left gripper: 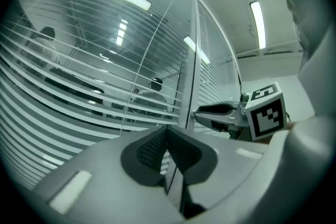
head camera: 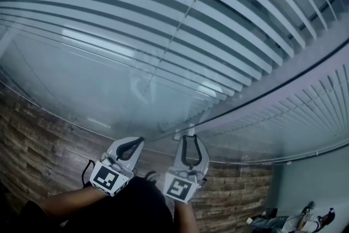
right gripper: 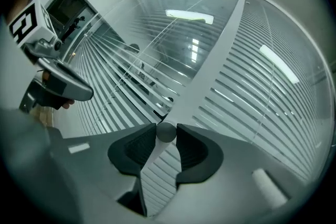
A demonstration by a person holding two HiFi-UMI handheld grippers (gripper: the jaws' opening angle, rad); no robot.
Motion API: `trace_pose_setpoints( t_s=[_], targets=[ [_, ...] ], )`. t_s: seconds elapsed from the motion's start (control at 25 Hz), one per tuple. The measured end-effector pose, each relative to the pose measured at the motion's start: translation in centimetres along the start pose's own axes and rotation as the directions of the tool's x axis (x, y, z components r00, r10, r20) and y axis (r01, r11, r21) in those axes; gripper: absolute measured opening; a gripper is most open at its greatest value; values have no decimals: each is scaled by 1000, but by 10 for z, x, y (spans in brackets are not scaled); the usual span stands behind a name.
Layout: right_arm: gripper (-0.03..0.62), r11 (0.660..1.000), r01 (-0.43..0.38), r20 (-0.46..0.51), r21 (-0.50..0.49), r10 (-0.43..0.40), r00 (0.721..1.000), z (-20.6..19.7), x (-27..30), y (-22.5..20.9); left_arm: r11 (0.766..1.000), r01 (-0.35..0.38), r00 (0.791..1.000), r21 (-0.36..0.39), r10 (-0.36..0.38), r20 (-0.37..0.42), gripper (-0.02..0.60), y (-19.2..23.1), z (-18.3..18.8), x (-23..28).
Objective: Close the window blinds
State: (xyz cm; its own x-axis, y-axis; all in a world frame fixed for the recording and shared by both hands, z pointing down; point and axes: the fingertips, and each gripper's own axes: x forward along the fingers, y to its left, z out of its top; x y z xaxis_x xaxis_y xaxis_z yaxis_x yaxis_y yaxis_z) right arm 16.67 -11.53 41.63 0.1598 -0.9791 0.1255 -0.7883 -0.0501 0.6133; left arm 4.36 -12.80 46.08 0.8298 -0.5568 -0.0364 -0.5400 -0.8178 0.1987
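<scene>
White slatted blinds [head camera: 136, 8] hang behind a glass wall, their slats tilted apart so dark gaps show between them. A second blind [head camera: 305, 112] fills the pane to the right of a white frame post [right gripper: 210, 60]. On that post sits a small round grey knob [right gripper: 166, 132], with my right gripper [right gripper: 167, 129] shut on it, one pad against each side. My left gripper [head camera: 132, 144] is held just to its left, close to the glass. Its jaws are shut, and I see nothing between them in the left gripper view [left gripper: 167, 131].
A wood-patterned surface [head camera: 43, 139] runs below the glass. Through the slats I see a person [left gripper: 152, 94] on the far side. Some loose items [head camera: 289, 221] lie at the bottom right. The glass stands right in front of both grippers.
</scene>
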Motion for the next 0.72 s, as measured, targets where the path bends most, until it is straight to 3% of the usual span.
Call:
trace_pose_setpoints(
  t_s=[0.12,0.2,0.28,0.44,0.56,0.64,0.72],
  targets=[
    [126,996,-17,31,91,14,999,4,-1,-4,1000,-2,1000,-8,2,-3,0,-4,1,1],
    [126,957,-44,44,287,32,998,3,-1,-8,1000,-2,1000,-14,2,-6,0,-6,1,2],
    [126,881,-66,46,468,50,998,0,-1,-12,1000,1,1000,-17,-1,-7,0,-10,2,4],
    [126,737,-90,80,669,49,996,4,-3,-23,1000,14,1000,-18,-14,-3,0,-21,11,8],
    [126,560,-107,95,821,51,994,3,-2,-27,1000,20,1000,-21,-20,-2,0,-25,12,9],
    [126,464,-117,105,878,53,993,6,-2,-31,1000,15,1000,-22,-15,-2,0,-25,17,9],
    [126,424,-125,113,897,52,992,7,-2,-33,1000,13,1000,-25,-13,-5,0,-26,18,8]
  ],
)
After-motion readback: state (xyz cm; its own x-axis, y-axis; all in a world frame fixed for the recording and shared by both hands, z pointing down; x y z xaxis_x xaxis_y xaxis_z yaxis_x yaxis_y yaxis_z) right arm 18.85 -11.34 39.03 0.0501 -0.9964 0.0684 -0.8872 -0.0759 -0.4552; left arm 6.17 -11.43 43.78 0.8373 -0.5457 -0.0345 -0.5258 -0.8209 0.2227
